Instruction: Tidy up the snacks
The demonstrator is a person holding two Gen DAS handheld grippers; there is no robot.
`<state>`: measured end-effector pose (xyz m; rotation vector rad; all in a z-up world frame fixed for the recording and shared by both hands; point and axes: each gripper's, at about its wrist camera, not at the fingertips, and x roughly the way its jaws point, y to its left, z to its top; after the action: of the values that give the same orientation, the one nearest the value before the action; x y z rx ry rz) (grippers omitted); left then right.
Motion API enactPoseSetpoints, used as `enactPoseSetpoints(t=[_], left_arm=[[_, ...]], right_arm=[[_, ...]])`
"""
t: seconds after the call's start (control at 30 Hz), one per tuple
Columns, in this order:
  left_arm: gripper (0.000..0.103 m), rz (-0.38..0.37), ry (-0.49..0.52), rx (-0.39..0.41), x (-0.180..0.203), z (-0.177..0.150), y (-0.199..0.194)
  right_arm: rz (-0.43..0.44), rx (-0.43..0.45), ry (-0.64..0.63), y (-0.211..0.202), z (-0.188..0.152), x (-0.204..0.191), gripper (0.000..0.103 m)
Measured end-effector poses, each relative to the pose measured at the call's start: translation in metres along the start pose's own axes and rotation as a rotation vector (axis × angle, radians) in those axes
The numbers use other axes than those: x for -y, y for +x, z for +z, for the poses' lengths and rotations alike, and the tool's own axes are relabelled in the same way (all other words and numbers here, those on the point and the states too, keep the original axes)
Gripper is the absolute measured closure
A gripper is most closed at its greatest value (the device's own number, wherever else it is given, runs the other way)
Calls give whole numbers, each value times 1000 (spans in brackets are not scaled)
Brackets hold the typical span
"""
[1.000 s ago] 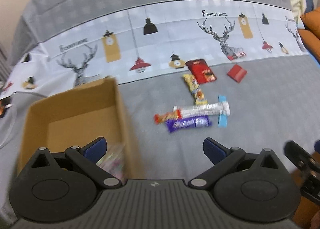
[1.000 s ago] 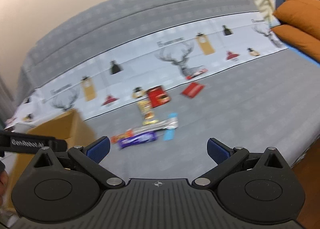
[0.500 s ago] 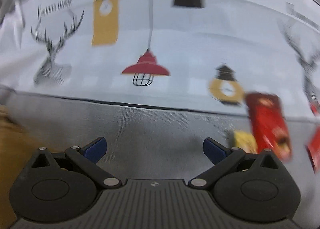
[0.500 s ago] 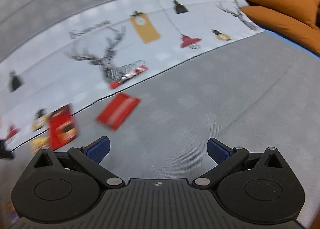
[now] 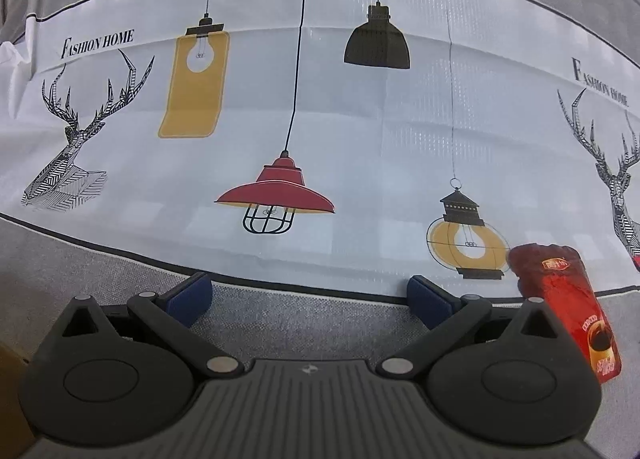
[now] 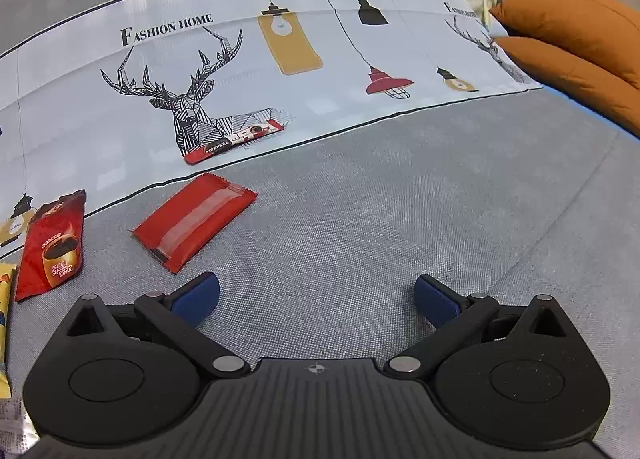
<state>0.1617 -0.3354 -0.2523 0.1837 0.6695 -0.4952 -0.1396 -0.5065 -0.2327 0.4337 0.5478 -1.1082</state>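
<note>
Both tongs had dropped closer to the bed since the previous frames, so the snacks loomed larger in each view. Left tongs (image 5: 308, 297) were spread wide, gripping nothing, above grey bedcover (image 5: 312, 311) at the edge of its white printed band (image 5: 360, 131); a red coffee sachet (image 5: 572, 307) lay just right of the right finger, partly hidden behind it. Right tongs (image 6: 316, 297) were likewise released and empty. A red wrapped wafer (image 6: 194, 221) lay ahead of and just beyond the left finger, apart from it. The same coffee sachet (image 6: 52, 243) lay farther left, beside a yellow packet (image 6: 6, 323) at the frame edge. A slim red-and-white stick sachet (image 6: 236, 141) rested well ahead on the printed deer. Orange cushions (image 6: 580, 43) sat far ahead to the right.
</note>
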Motion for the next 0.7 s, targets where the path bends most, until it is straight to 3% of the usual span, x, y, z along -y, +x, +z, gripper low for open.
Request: enactPoseSetpoints(t=[0.13, 0.7], left_arm=[[0, 15, -10, 38, 2, -12, -9], [0, 21, -13, 37, 4, -15, -16]], right_arm=[[-5, -2, -7, 0, 0, -2, 0], [-7, -3, -9, 0, 0, -2, 0]])
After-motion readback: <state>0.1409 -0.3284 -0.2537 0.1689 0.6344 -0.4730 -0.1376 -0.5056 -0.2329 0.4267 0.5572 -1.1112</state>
